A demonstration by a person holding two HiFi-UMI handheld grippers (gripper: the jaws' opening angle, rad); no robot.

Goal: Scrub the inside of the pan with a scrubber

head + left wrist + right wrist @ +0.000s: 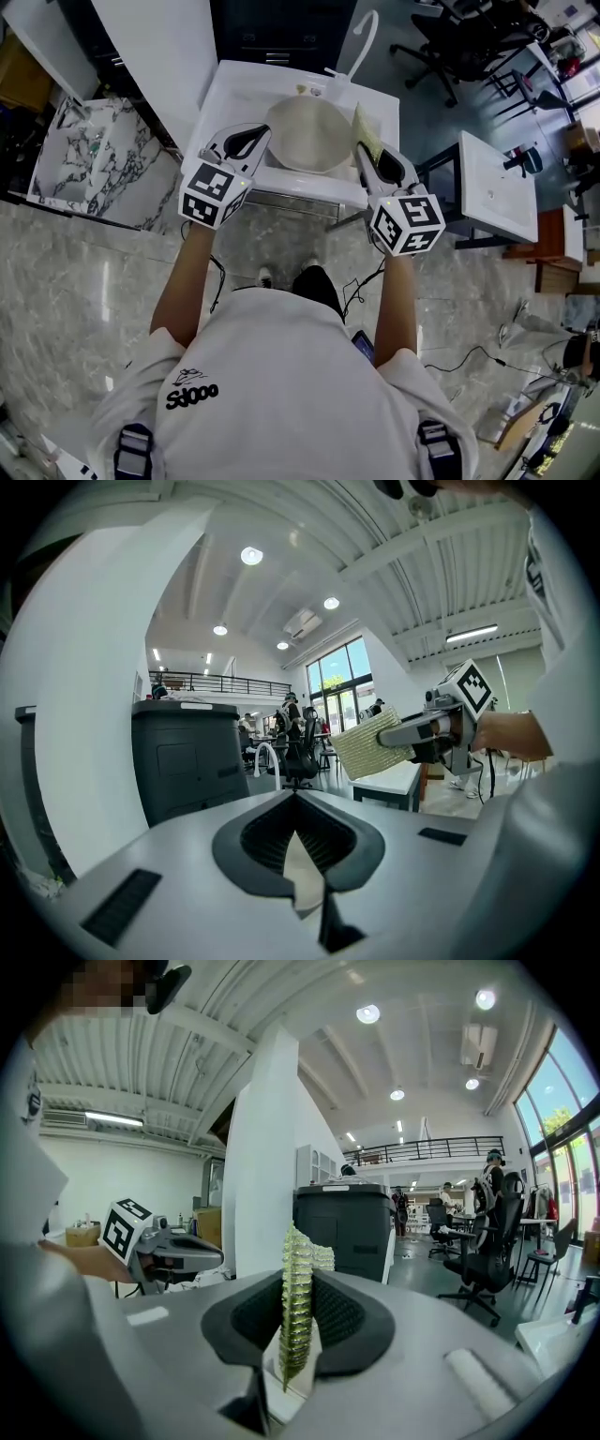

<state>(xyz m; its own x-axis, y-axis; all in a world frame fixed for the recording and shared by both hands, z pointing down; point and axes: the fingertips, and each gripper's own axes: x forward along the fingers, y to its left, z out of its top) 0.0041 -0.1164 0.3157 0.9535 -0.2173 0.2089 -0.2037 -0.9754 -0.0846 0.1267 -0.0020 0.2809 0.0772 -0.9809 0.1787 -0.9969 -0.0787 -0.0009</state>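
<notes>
Two forearms reach forward from a white shirt (281, 375), one gripper in each hand, marker cubes toward the body.

Left gripper (255, 139): clenched. Its own view shows the dark pads meeting at the tip, with nothing between them. From the head view its tip sits just beside the left rim of the pan (307, 134); cannot tell if it touches.

Right gripper (362, 152): clamped on the scrubber (364, 129), a yellow-green woven pad. In the right gripper view the pad stands edge-on and upright between the pads, sticking out past the tips. From the head view the scrubber lies just off the pan's right rim.

Pan: cream, round, sitting in the white sink (225, 86), between the two grippers and toward the sink's front edge.

Beyond it, at the sink's far edge, a white curved faucet (362, 37). Farther back and right, a black office chair (441, 42) on grey floor. A white desk (497, 187) stands well apart to the sink's right.
</notes>
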